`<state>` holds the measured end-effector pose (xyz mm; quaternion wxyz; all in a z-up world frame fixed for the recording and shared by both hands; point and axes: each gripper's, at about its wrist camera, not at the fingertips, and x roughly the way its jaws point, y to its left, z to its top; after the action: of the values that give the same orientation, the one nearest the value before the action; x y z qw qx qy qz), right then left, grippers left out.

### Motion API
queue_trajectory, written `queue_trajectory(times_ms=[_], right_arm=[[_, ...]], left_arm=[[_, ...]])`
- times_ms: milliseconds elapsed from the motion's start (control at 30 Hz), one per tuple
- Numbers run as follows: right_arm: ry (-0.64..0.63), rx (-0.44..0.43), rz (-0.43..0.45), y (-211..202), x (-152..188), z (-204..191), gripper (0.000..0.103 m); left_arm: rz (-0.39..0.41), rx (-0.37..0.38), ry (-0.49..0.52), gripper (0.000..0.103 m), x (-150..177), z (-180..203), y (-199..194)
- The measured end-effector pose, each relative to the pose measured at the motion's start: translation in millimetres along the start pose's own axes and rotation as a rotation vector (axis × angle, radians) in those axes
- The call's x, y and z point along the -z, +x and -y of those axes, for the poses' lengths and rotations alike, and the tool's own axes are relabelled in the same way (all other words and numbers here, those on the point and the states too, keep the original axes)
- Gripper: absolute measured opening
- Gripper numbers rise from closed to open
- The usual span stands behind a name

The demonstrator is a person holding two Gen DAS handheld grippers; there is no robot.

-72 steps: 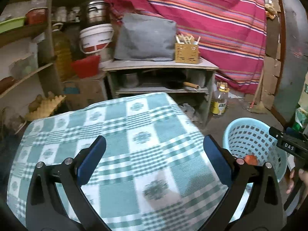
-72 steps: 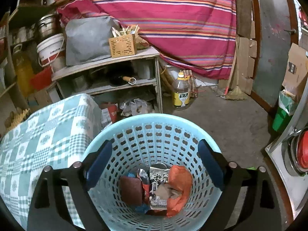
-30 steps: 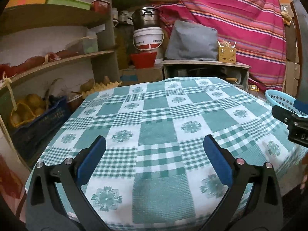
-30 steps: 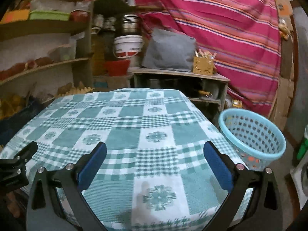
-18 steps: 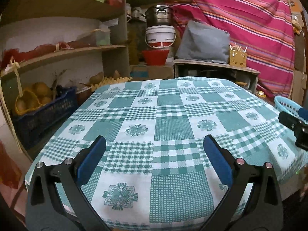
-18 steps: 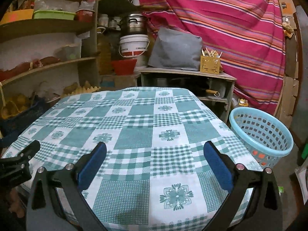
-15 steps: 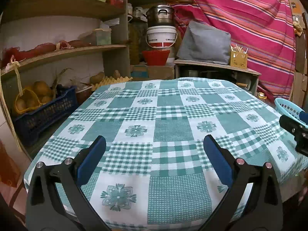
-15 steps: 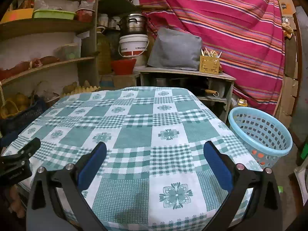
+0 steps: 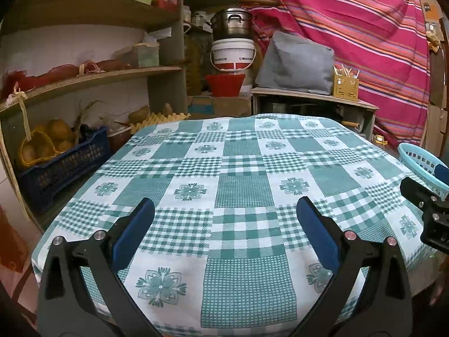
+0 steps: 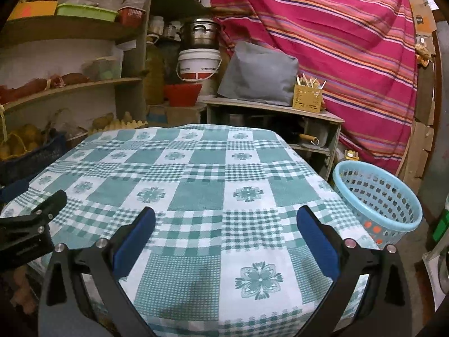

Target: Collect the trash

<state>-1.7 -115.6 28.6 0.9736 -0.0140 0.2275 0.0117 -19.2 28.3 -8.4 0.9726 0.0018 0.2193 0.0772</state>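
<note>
A light blue perforated basket (image 10: 376,199) stands on the floor right of the table; orange trash shows through its holes. Its rim also shows at the right edge of the left wrist view (image 9: 418,163). The table wears a green and white checked cloth (image 9: 241,185) with no trash visible on it. My left gripper (image 9: 224,213) is open and empty over the cloth's near edge. My right gripper (image 10: 224,221) is open and empty over the near right part of the cloth (image 10: 196,185). Each gripper shows at the side of the other's view.
Wooden shelves (image 9: 92,75) with a dark blue crate (image 9: 64,165) stand left. A low wooden shelf unit (image 10: 275,118) with a grey cushion (image 10: 258,75) and a yellow utensil box (image 10: 307,98) stands behind the table. A striped red cloth (image 10: 336,42) hangs behind.
Both grippers have drawn back from the basket and swung left to face the table. In the last half second they have barely moved. Both stay open.
</note>
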Motion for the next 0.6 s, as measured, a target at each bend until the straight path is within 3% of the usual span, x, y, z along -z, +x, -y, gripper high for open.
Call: queue_trajectory(times_ms=[600], right_arm=[[-0.031,0.031,0.0,-2.2,3.0,-1.7,0.098]], left_arm=[[-0.01,0.011,-0.001,0.098,-3.1,1.7,1.5]])
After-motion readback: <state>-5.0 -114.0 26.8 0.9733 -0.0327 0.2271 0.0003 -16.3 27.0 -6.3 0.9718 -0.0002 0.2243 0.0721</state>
